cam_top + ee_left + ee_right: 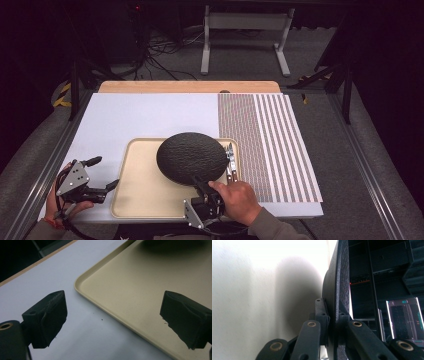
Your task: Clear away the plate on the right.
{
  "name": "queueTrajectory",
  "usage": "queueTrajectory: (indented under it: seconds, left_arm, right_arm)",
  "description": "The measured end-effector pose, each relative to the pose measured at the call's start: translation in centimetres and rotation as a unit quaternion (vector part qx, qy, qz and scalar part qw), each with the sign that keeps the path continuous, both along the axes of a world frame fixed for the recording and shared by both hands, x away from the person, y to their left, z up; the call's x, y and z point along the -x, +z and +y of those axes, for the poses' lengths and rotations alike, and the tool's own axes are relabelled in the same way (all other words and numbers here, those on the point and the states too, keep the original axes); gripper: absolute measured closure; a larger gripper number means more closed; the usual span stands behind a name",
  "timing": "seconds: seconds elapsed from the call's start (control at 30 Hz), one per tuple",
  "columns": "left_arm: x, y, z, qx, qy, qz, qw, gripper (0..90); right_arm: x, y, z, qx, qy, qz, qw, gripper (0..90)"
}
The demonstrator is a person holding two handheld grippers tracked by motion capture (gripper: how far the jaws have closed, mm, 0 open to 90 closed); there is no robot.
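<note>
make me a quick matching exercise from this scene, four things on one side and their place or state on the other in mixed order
Things:
1. black plate
2. beige tray
3. left tool
4. striped mat

Places or states:
a. open, nothing between its jaws, at the tray's left edge
b. lies on the right part of the white table top
c. held at its near rim by the right tool, above the tray
d. lies flat on the table, partly under the plate

Pairs: 1-c, 2-d, 3-a, 4-b
</note>
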State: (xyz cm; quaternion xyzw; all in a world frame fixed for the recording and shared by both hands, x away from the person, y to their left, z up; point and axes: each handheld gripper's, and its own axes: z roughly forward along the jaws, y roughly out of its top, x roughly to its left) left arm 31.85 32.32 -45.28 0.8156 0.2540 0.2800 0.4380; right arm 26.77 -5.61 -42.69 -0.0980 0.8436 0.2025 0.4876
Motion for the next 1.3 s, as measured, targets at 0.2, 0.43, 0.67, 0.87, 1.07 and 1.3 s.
queueTrajectory:
  seconds: [0.2, 0.43, 0.67, 0.87, 1.07, 1.3]
  left_arm:
    - [0.0, 0.0, 0.0, 0.0, 0.0, 0.0, 1.0, 8.0]
    - [0.0, 0.0, -0.1, 0.0, -0.002, 0.003, 1.0, 8.1]
    - [0.0, 0.0, -0.1, -0.002, -0.002, 0.002, 1.0, 8.2]
    - [0.0, -0.1, -0.1, -0.001, 0.002, 0.003, 1.0, 8.1]
    - [0.0, 0.0, -0.1, -0.006, 0.001, 0.002, 1.0, 8.1]
    - [0.0, 0.0, -0.1, -0.008, 0.001, -0.002, 1.0, 8.1]
  right_arm:
    - [0.1, -0.4, 1.0, 0.005, 0.012, 0.008, 0.9999, 85.7]
    - [0.1, -0.9, 1.6, 0.02, 0.022, 0.025, 0.9992, 85.6]
    - [0.0, -1.6, 2.2, 0.029, 0.03, 0.038, 0.9984, 85.7]
    - [-0.2, -1.7, 2.2, 0.019, 0.035, 0.038, 0.9985, 85.6]
    - [-0.1, -1.9, 2.4, 0.02, 0.039, 0.04, 0.9982, 85.5]
    - [-0.2, -1.9, 2.1, 0.017, 0.038, 0.056, 0.9975, 84.2]
